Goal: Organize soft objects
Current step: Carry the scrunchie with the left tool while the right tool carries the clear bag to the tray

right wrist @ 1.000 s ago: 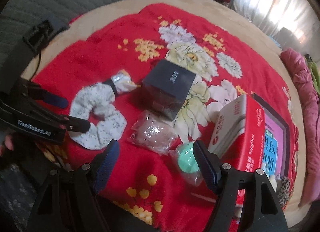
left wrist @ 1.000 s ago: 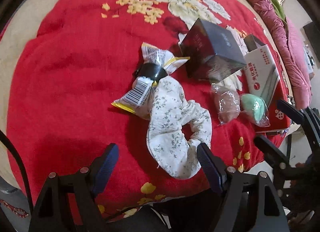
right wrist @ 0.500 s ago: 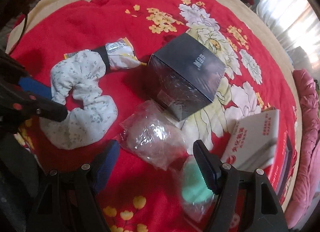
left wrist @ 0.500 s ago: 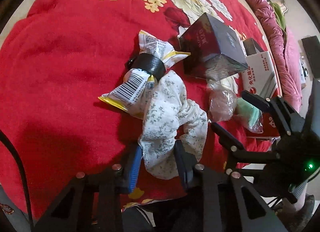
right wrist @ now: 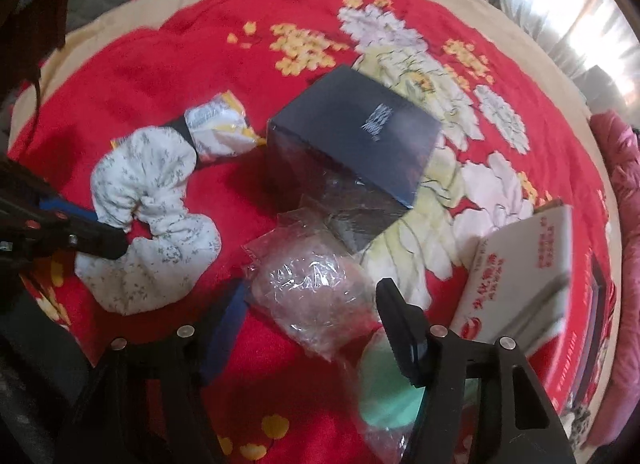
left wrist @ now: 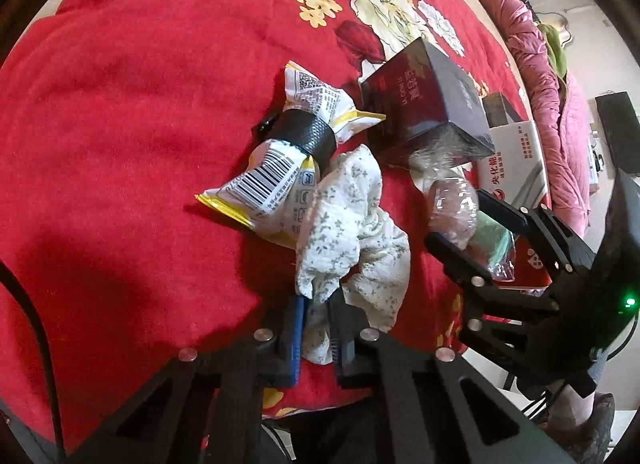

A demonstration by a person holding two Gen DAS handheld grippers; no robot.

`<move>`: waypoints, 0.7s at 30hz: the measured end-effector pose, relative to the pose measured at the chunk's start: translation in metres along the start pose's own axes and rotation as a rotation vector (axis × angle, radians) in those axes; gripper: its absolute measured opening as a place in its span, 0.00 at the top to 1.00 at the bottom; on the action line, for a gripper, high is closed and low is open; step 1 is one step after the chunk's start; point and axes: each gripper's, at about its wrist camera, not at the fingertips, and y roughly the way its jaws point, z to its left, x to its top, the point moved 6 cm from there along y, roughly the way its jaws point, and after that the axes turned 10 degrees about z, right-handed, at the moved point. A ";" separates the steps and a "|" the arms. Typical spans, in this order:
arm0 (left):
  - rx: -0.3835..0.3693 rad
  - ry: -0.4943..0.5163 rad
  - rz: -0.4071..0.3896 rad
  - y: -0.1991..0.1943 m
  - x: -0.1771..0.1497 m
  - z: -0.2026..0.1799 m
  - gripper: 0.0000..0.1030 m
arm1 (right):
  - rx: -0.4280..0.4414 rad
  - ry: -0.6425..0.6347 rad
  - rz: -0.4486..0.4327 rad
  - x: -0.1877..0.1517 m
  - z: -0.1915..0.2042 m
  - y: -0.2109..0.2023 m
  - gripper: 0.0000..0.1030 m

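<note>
A white floral scrunchie [left wrist: 352, 236] lies on the red blanket [left wrist: 120, 144]; it also shows in the right wrist view [right wrist: 148, 200]. My left gripper [left wrist: 318, 328] is shut on its near edge. My right gripper [right wrist: 312, 304] is open, its fingers astride a pink sponge in clear wrap [right wrist: 312, 288], also visible in the left wrist view [left wrist: 452, 204]. A green sponge in wrap [right wrist: 384, 388] lies beside the right finger. A snack packet with a black band [left wrist: 288, 152] touches the scrunchie.
A dark box [right wrist: 352, 152] stands behind the sponges. A red and white carton [right wrist: 520, 272] lies at the right. Pink bedding [left wrist: 560, 104] runs along the bed's far right edge.
My left gripper closed on the scrunchie's edge and bunched it. My right gripper moved forward and down until its fingers came around the pink sponge.
</note>
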 end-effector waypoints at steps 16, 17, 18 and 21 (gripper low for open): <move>0.003 0.123 -0.156 -0.065 -0.012 -0.049 0.90 | 0.108 0.226 -0.196 -0.010 -0.033 -0.080 0.35; 0.000 0.131 -0.169 -0.072 -0.013 -0.053 0.90 | 0.107 0.239 -0.211 -0.011 -0.036 -0.086 0.35; -0.002 0.142 -0.181 -0.079 -0.014 -0.058 0.90 | 0.106 0.247 -0.217 -0.012 -0.038 -0.089 0.35; -0.007 0.175 -0.206 -0.093 -0.015 -0.076 0.90 | 0.094 0.276 -0.249 -0.017 -0.047 -0.104 0.35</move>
